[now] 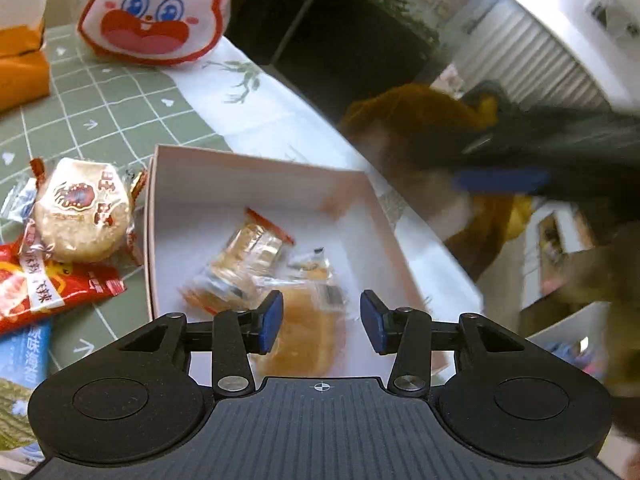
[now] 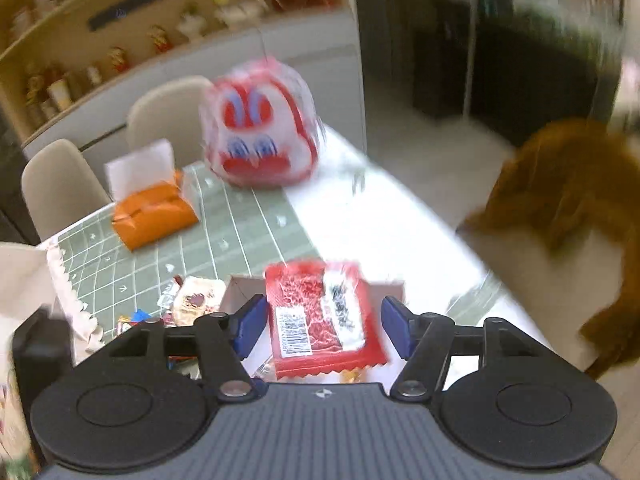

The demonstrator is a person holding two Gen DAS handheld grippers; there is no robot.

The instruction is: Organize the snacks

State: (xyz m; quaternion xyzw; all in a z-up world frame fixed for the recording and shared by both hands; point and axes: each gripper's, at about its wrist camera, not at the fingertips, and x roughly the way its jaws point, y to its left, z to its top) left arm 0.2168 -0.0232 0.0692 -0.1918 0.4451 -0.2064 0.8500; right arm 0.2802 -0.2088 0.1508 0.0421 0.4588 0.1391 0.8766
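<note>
The left claw [image 1: 322,322] hung over the pink box [image 1: 149,216] with its blue pads parted and nothing pressed between them; an orange pastry in clear wrap [image 1: 298,340] lay below the gap, on the box floor. Beside it were two more clear-wrapped snacks [image 1: 250,258], so the box was only partly filled.

The right claw [image 2: 324,328] also stood apart, its pads clear of the red packet [image 2: 320,316] that showed between them above the box [image 2: 236,288]. The packet seemed to be loose, though the blur left it unsure whether it was falling or already lying there. Its back faced up, with a white barcode label and a crimped, zigzag lower edge.

Left of the box, on the green grid mat [image 1: 120,100] of the desk [image 1: 240,96], several snacks waited: a round rice cracker [image 1: 82,216] in clear wrap, a red packet [image 1: 48,284] under it, and a blue packet [image 1: 24,356] nearer the camera. By my reading the sorting was roughly half done. A rabbit-faced bag [image 1: 156,12] and an orange tissue pack [image 2: 154,212] sat further back (neither looked like part of the job).
</note>
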